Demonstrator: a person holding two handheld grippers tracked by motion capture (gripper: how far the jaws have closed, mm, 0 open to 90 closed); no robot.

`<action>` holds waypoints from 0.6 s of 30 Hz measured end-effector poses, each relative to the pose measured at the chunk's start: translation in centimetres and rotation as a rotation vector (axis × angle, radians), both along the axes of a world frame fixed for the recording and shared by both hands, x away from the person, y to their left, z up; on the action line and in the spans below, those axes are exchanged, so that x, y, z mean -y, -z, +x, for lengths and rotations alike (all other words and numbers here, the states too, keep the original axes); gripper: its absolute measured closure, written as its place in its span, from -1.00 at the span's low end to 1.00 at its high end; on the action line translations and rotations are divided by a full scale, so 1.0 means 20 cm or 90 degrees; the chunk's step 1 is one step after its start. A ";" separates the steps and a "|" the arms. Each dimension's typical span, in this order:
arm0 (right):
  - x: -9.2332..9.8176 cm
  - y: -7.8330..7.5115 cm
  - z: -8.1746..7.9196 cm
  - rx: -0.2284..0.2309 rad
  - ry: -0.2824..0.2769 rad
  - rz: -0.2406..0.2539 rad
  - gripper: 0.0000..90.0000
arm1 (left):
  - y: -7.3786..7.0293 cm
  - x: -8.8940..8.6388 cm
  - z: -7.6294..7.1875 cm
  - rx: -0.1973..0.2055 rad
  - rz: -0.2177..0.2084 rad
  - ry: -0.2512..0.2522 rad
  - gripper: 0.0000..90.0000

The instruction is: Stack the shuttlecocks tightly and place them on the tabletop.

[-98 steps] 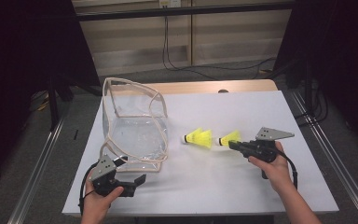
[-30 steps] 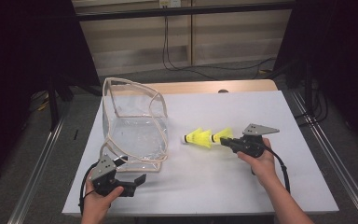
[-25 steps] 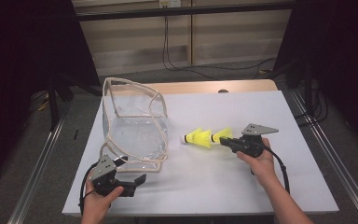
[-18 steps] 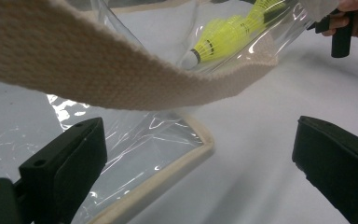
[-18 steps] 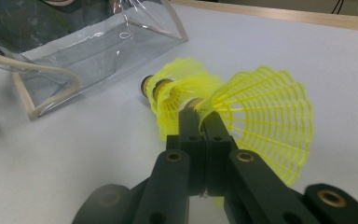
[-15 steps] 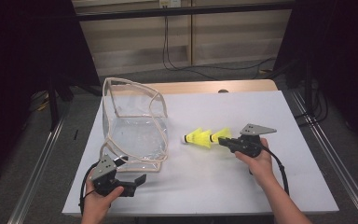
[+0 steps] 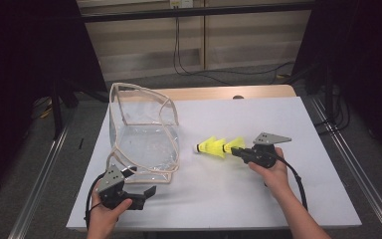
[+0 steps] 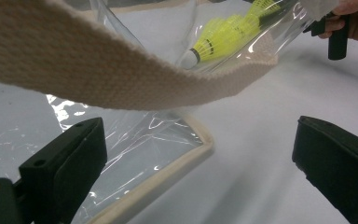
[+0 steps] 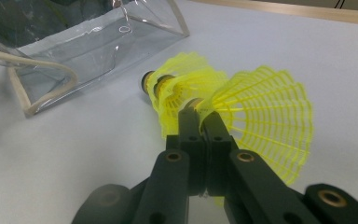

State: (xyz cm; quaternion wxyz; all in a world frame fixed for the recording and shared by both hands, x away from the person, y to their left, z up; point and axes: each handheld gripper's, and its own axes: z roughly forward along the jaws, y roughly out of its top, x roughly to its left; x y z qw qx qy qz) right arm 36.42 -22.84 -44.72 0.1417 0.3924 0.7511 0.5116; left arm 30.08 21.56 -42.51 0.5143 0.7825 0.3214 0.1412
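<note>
My right claw (image 7: 234, 151), clamped on the near shuttlecock's (image 9: 261, 116) skirt, has slid it against its twin (image 7: 210, 147); left claw (image 7: 146, 194) stays open.

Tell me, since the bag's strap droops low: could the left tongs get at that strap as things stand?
Probably yes: the left tongs stand open just below the strap, with nothing between them in the left gripper view.
</note>
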 end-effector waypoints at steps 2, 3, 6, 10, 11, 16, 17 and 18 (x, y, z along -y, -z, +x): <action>0.00 0.00 0.00 0.001 0.000 0.000 0.98 | 0.00 0.00 0.00 -0.001 0.001 0.001 -0.93; 0.00 0.00 0.00 -0.001 0.001 0.000 0.98 | 0.00 0.00 0.00 -0.001 0.001 0.001 -0.93; -0.01 0.01 0.00 -0.001 -0.002 -0.006 0.98 | 0.00 0.00 0.00 -0.001 0.000 0.001 -0.93; -0.02 0.01 0.00 -0.004 -0.006 -0.010 0.98 | 0.00 0.00 0.00 -0.001 0.001 0.002 -0.93; -0.02 0.01 0.00 -0.003 -0.006 -0.010 0.98 | 0.00 0.00 0.00 -0.001 0.001 0.002 -0.93; -0.03 0.02 0.00 -0.007 -0.011 -0.015 0.97 | 0.00 0.00 0.00 -0.002 0.003 0.001 -0.93; -0.03 0.02 0.00 -0.009 -0.011 -0.016 0.96 | 0.00 0.00 0.00 -0.002 0.003 0.001 -0.93; -0.04 0.02 0.00 -0.013 -0.011 -0.016 0.96 | 0.00 0.00 0.00 -0.002 0.002 0.002 -0.93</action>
